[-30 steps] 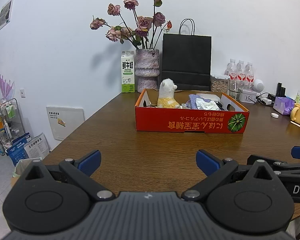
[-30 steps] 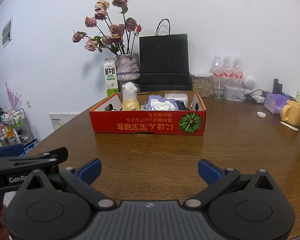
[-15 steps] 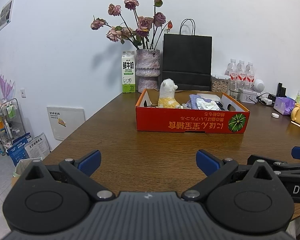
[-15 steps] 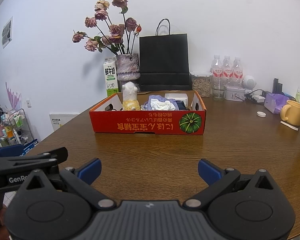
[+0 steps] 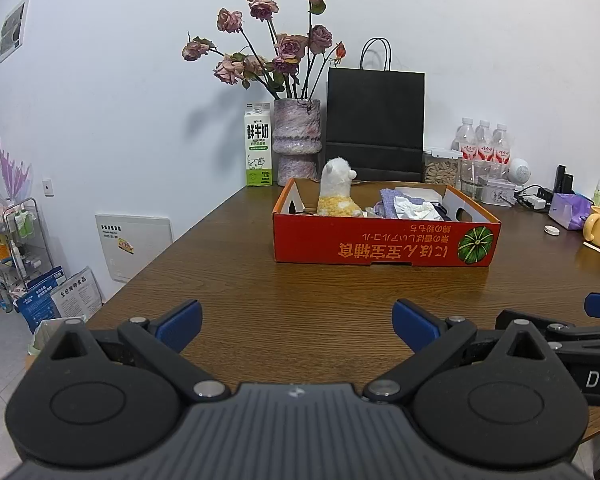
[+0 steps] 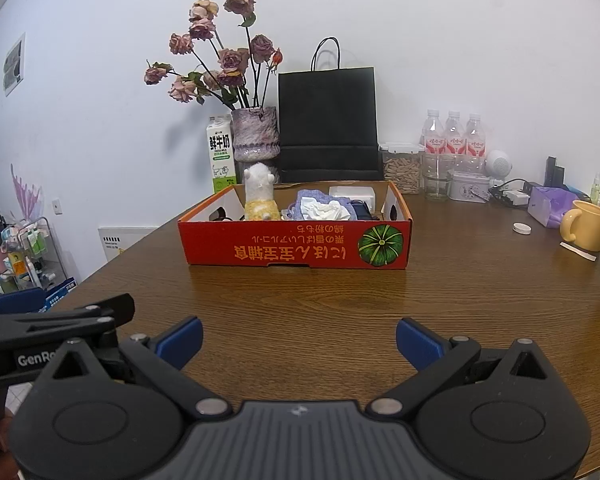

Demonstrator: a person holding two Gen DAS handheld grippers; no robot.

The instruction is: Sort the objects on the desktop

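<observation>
While nothing has moved, both hand-held grippers, left and right, stay released, empty; toy and cloths sit in box.

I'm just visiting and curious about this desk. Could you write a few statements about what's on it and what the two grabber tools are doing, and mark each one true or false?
1. The plush toy stands inside the red box. True.
2. The left gripper is clamped on a cloth. False: its jaws are wide open and hold nothing.
3. A black paper bag stands behind the box, against the wall. True.
4. The yellow mug sits inside the box. False: it stands on the table, off to the right of the box.
5. The right gripper is open, above bare table. True.
6. The vase is empty. False: it holds dried roses.
</observation>
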